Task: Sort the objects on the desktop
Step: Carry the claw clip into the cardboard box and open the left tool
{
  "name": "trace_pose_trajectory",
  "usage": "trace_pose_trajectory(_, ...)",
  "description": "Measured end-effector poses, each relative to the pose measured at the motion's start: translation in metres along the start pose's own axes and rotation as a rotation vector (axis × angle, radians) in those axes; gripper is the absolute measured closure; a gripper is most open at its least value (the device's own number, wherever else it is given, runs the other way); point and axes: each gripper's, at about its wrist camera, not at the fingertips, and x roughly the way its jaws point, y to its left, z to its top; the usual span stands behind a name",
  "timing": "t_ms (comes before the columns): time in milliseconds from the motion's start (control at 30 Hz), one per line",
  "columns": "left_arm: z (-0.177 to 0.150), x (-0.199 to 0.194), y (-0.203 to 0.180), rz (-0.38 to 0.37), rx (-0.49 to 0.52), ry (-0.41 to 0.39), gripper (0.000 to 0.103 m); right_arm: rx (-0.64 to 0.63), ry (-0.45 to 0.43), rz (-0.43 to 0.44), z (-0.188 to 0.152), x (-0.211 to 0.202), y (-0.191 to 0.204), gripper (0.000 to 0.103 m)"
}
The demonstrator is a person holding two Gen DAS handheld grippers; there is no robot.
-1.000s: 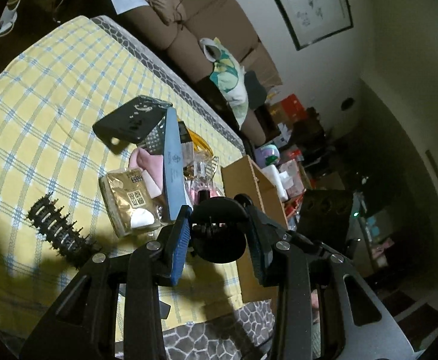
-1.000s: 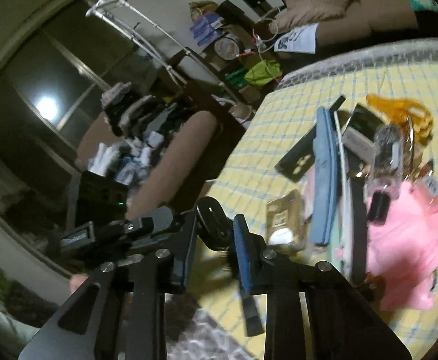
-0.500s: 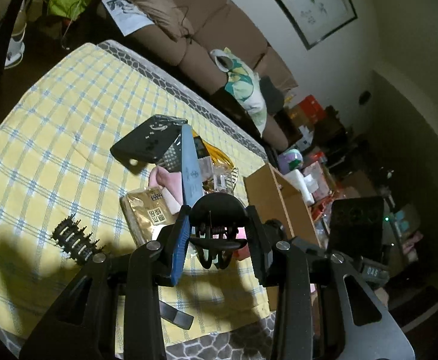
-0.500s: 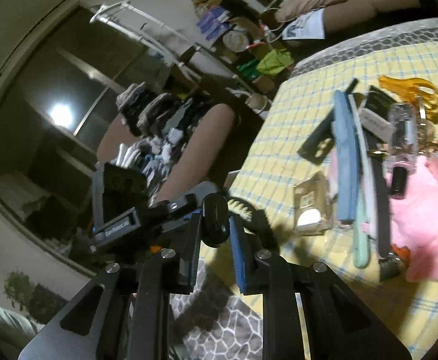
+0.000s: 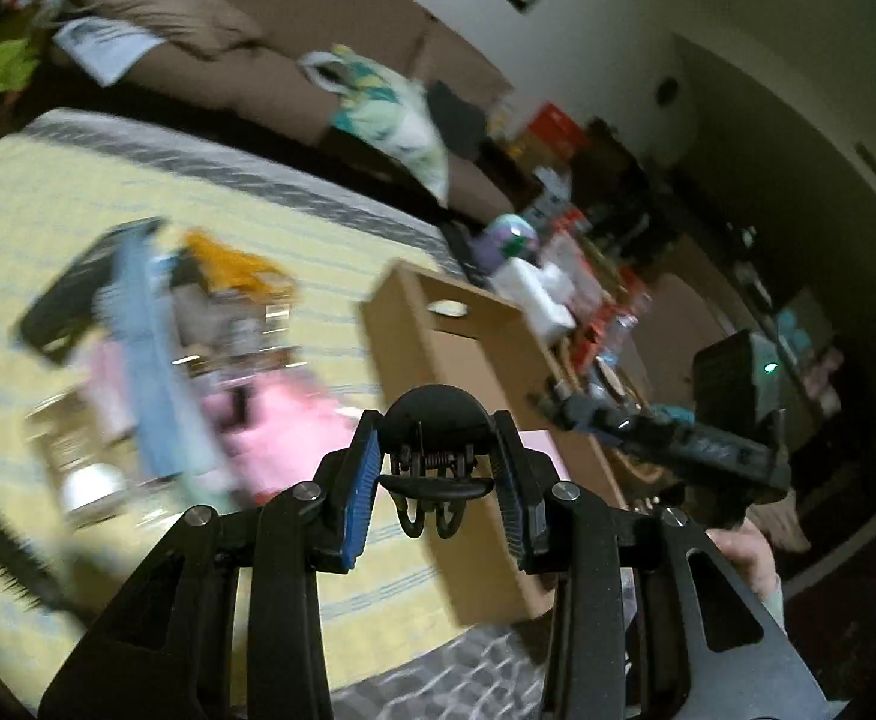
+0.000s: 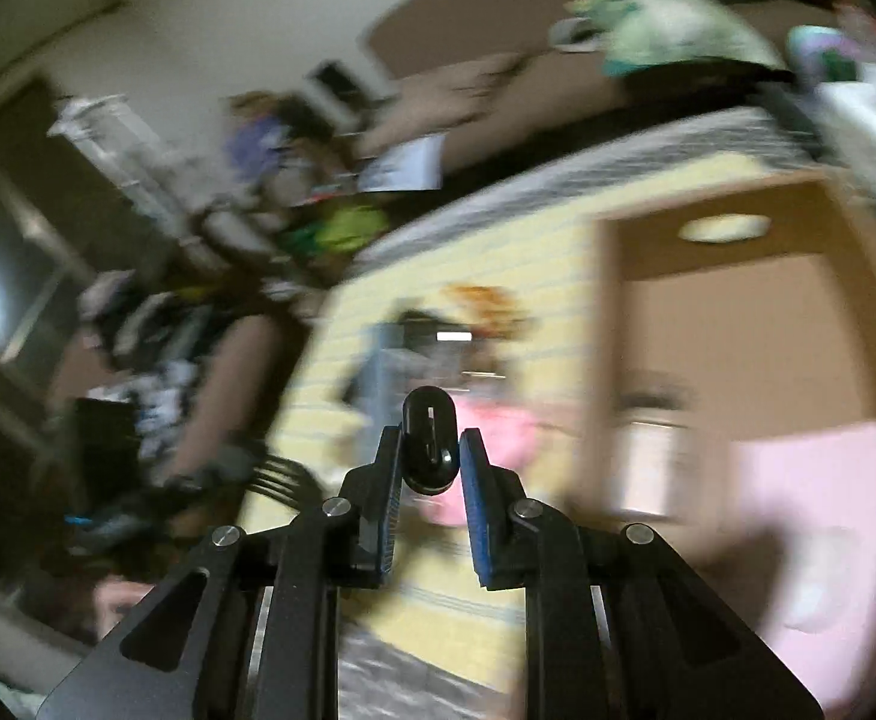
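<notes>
Beyond both grippers, the yellow checked tablecloth [image 5: 108, 180] is seen blurred, where it was sharp a second ago. Just ahead and to the right of the left gripper [image 5: 438, 456], the open cardboard box [image 5: 456, 360] now fills far more of the view than before. Left of that gripper lies the smeared pile of desktop objects [image 5: 156, 348]. A black hair claw clip [image 5: 435, 420] is clamped in the left gripper; a smaller black clip [image 6: 430, 444] is pinched in the right gripper [image 6: 432, 450], as before.
</notes>
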Motion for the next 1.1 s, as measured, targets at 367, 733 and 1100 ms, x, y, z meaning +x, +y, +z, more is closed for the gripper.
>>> trace_pose_trajectory(367, 0.025, 0.124, -0.108, 0.085, 0.176, 0.126, 0.07, -0.008, 0.129, -0.275, -0.019, 0.035, -0.07, 0.084)
trace_pose_trajectory(733, 0.018, 0.202, -0.114, 0.211, 0.225, 0.243, 0.07, 0.045, 0.075, -0.234, -0.025, -0.012, -0.097, 0.063)
trace_pose_trajectory(1100, 0.001, 0.268, -0.12, 0.339, 0.341, 0.56, 0.07, 0.084, 0.041, -0.209, -0.032, -0.048, -0.115, 0.055)
